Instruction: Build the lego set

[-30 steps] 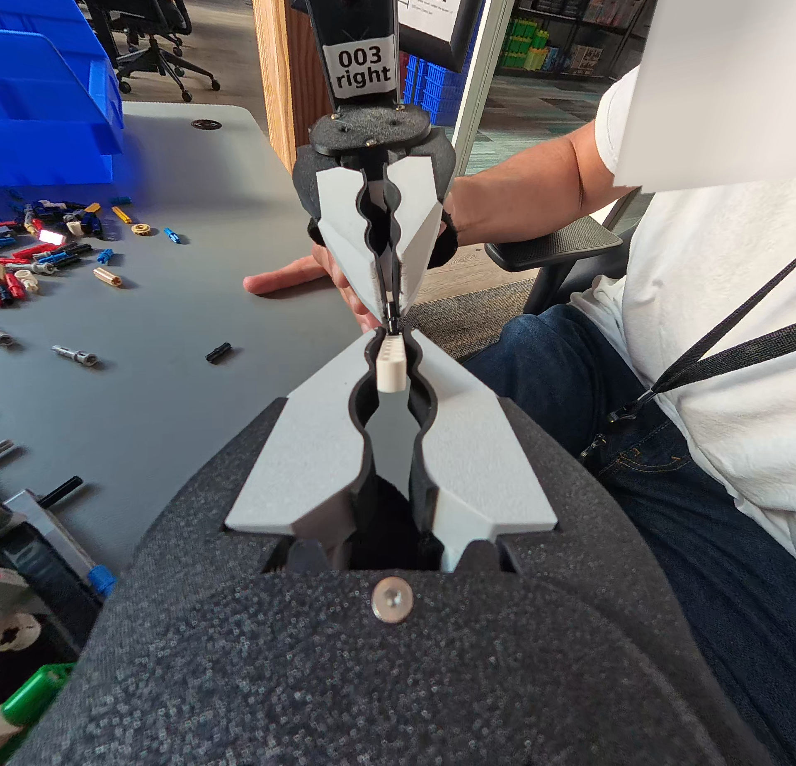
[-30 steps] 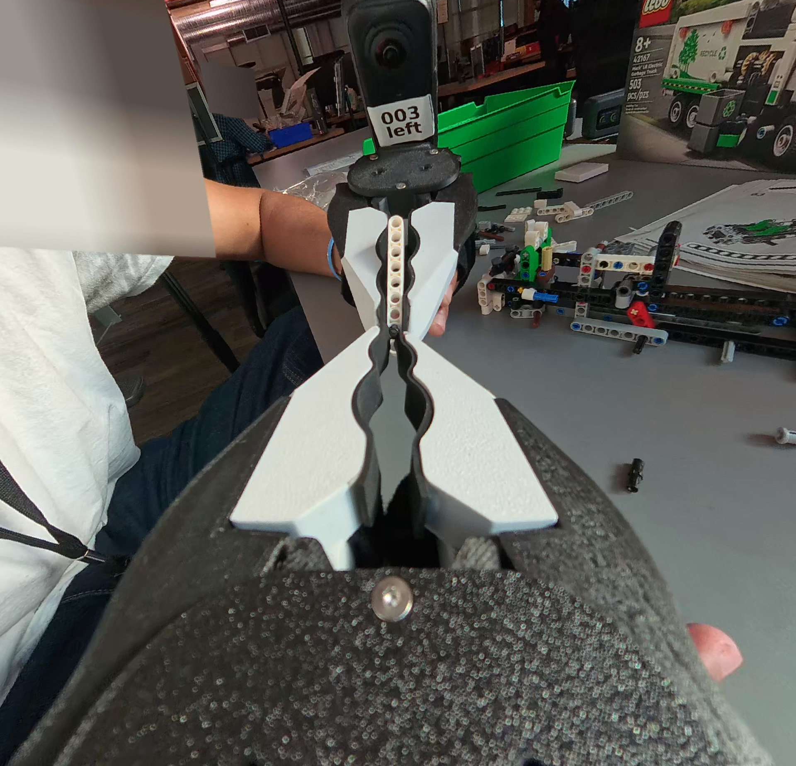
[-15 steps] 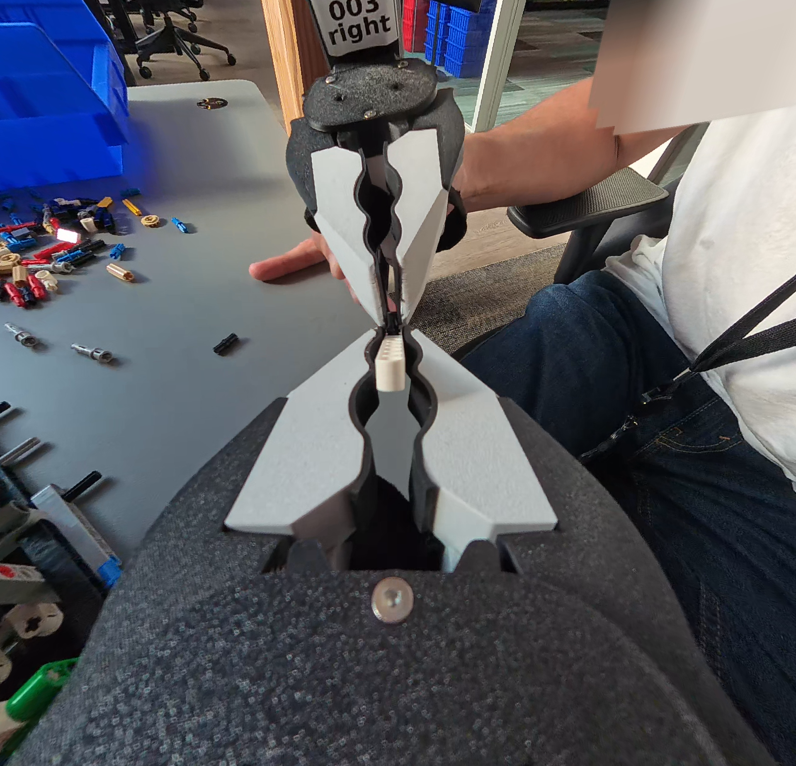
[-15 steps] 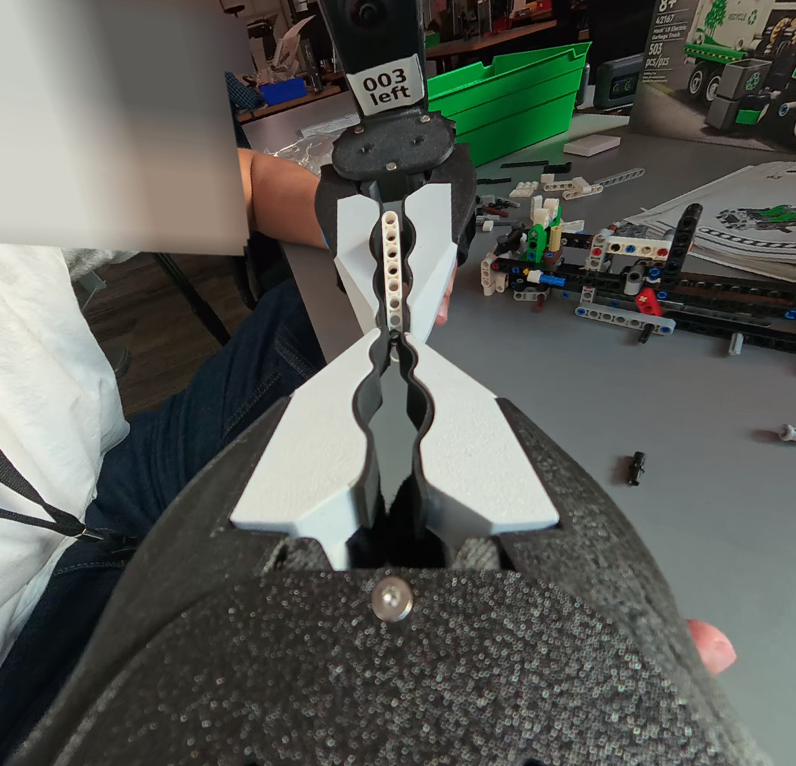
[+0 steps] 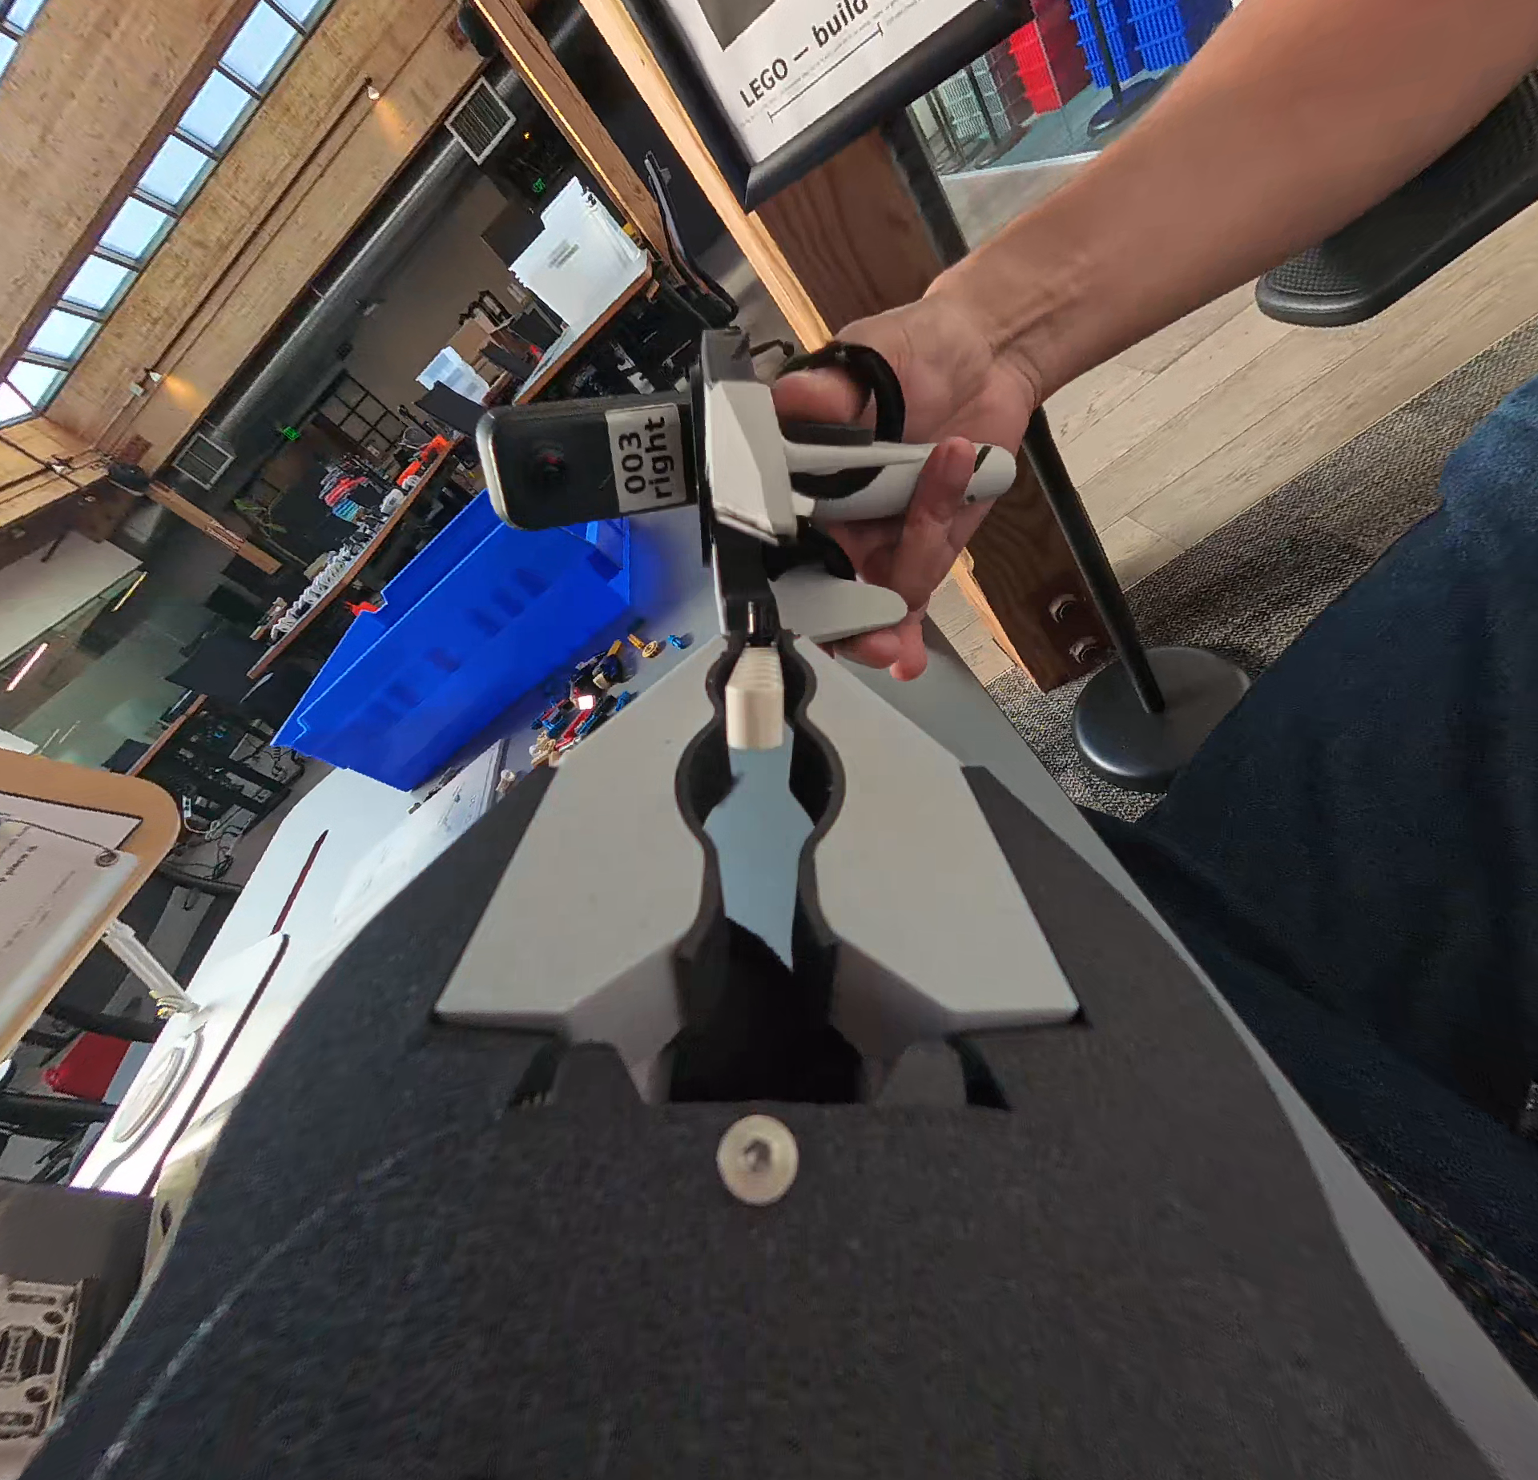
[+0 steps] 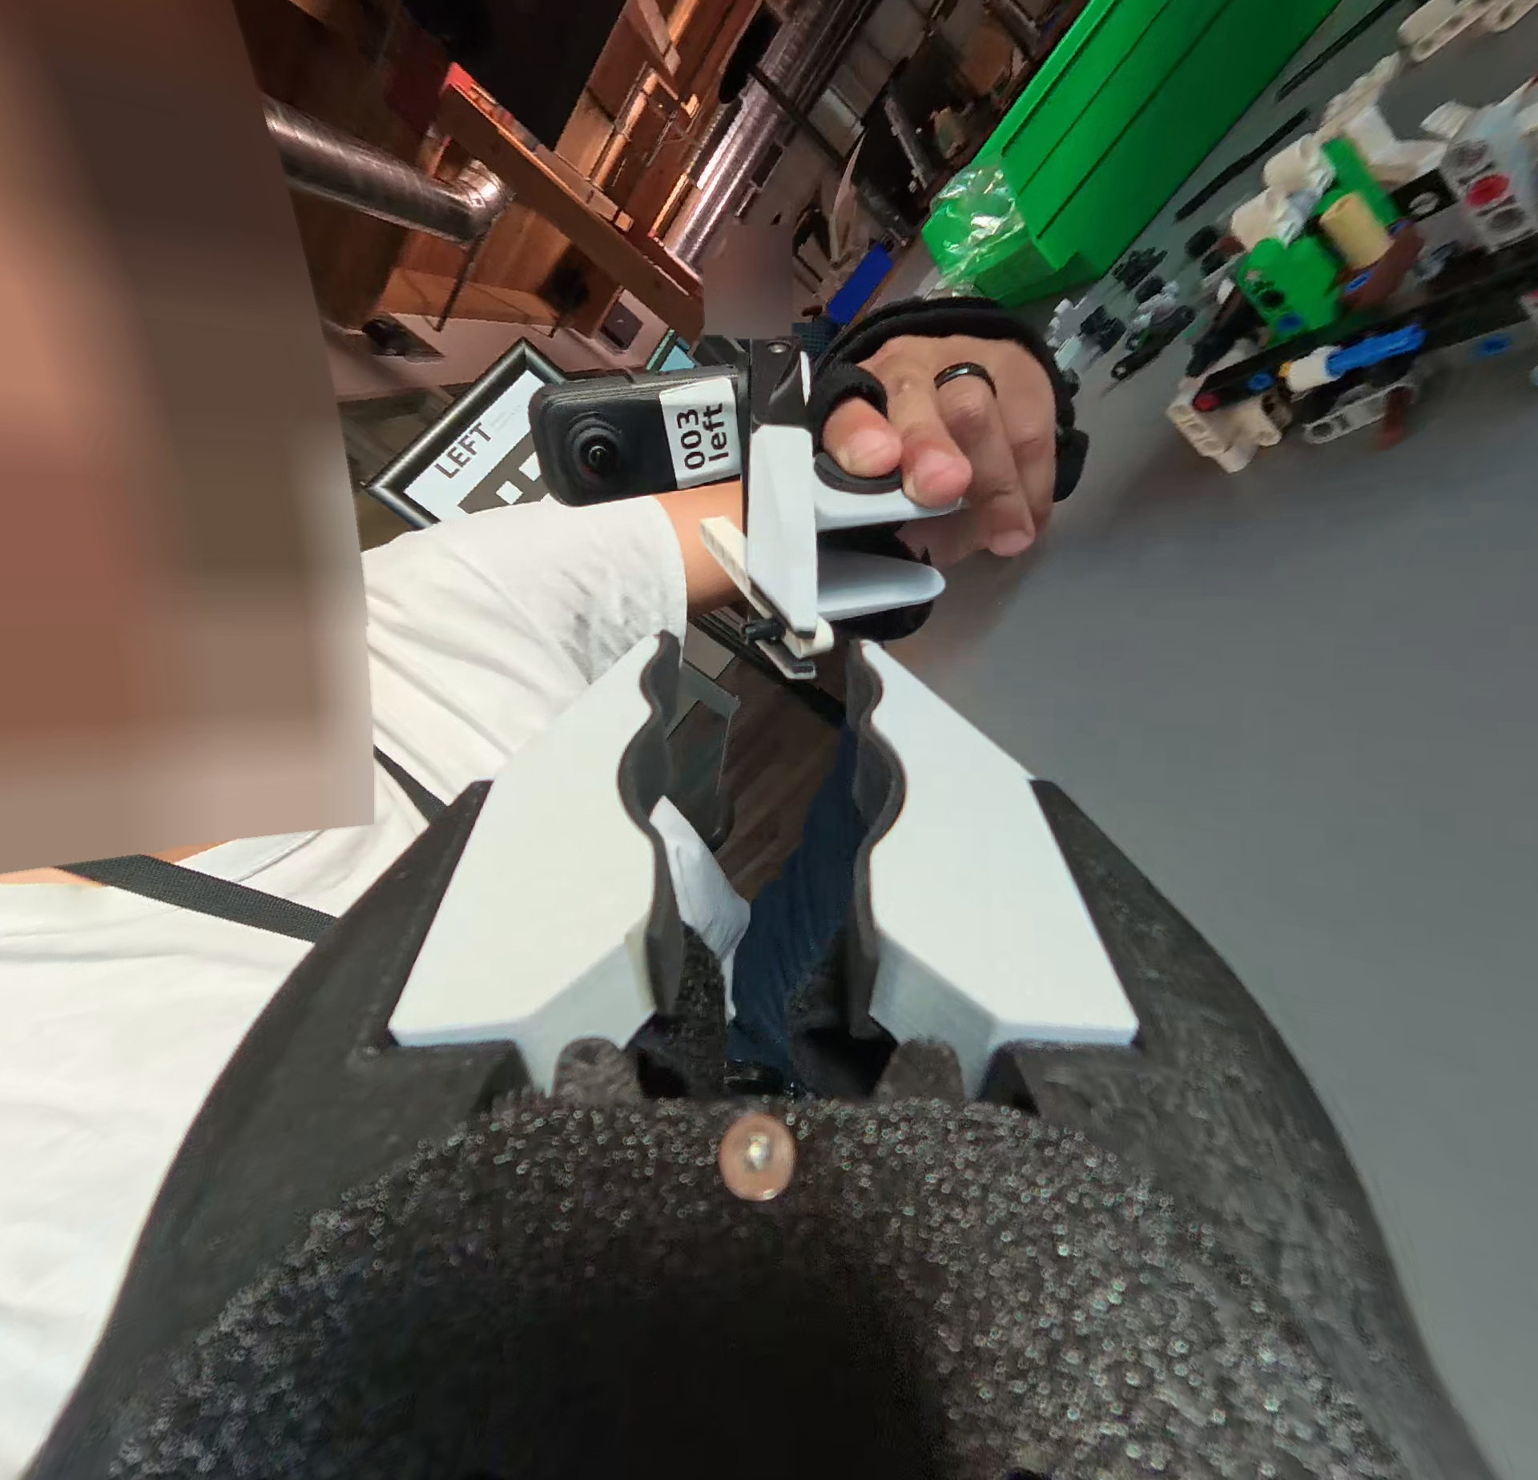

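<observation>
My left gripper (image 5: 756,659) is shut on a short white holed beam (image 5: 753,706) and holds it in the air over the person's lap. In the right wrist view the left gripper (image 6: 801,626) is side-on, with the beam (image 6: 726,554) running through its tips. A small black pin (image 6: 759,631) sticks out of the beam near the tips. My right gripper (image 6: 766,664) is open and empty, with its fingers on either side just short of the pin. In the left wrist view the right gripper (image 5: 751,608) is side-on, right at the beam's far end.
A blue bin (image 5: 466,641) and loose small parts (image 5: 582,699) lie on the grey table to the left. A green bin (image 6: 1165,109) and the partly built model (image 6: 1332,342) stand on the table (image 6: 1248,733) to the right. A person's leg (image 5: 1332,816) is below.
My right gripper was shut on the black pin at the beam's end; now it is open and the pin stays in the beam. Both grippers have rolled sideways.
</observation>
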Motion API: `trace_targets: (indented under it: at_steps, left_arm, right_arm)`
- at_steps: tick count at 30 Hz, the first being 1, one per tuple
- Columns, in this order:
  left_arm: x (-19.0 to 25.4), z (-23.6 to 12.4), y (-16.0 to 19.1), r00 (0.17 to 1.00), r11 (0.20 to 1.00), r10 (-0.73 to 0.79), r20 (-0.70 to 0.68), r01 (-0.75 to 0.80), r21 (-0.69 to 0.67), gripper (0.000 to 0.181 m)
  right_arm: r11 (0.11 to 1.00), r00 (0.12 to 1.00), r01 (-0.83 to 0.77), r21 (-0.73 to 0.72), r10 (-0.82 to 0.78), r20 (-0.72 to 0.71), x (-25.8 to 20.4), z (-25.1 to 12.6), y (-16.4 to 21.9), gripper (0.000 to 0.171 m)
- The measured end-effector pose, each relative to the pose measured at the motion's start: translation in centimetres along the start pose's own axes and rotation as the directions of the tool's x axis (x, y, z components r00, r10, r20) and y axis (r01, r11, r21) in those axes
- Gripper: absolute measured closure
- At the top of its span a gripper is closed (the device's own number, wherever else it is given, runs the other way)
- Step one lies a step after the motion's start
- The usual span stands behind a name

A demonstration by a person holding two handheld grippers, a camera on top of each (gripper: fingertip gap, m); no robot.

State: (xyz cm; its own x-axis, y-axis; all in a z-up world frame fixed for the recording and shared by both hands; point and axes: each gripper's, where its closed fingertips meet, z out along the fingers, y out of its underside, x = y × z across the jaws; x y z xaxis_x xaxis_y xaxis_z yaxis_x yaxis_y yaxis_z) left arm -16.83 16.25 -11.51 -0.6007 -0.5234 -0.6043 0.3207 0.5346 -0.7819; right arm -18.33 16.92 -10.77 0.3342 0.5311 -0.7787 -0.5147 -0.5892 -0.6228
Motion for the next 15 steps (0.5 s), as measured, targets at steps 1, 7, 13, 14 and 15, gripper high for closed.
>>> trace_targets:
  at_steps: [1, 7, 13, 14, 15]
  left_arm:
    - [0.02, -0.1, -0.24, 1.0, 1.0, -0.002, -0.004, 0.002, 0.016, 0.175]
    - [0.21, -0.16, -0.64, 1.0, 0.999, -0.003, -0.01, 0.004, 0.038, 0.175]
    - [0.52, -0.03, -0.48, 1.0, 1.0, 0.007, -0.018, -0.007, 0.024, 0.175]
    - [0.53, 0.03, -0.38, 1.0, 1.0, -0.004, -0.023, 0.005, 0.018, 0.175]
    - [0.53, 0.06, -0.37, 1.0, 1.0, -0.007, -0.023, 0.007, 0.018, 0.175]
  right_arm:
    - [1.0, 1.0, -0.014, -0.019, 0.014, 0.004, 0.07, 0.33, 0.32, 0.139]
    - [1.0, 1.0, -0.009, 0.03, 0.008, 0.031, -0.14, 0.55, -0.09, 0.152]
    - [0.996, 0.995, -0.08, 0.024, 0.079, 0.062, -0.09, 0.7, -0.09, 0.153]
    - [0.997, 0.997, -0.067, 0.026, 0.066, 0.051, 0.04, 0.65, -0.05, 0.153]
    - [0.998, 0.997, -0.064, 0.027, 0.063, 0.044, 0.13, 0.61, -0.04, 0.153]
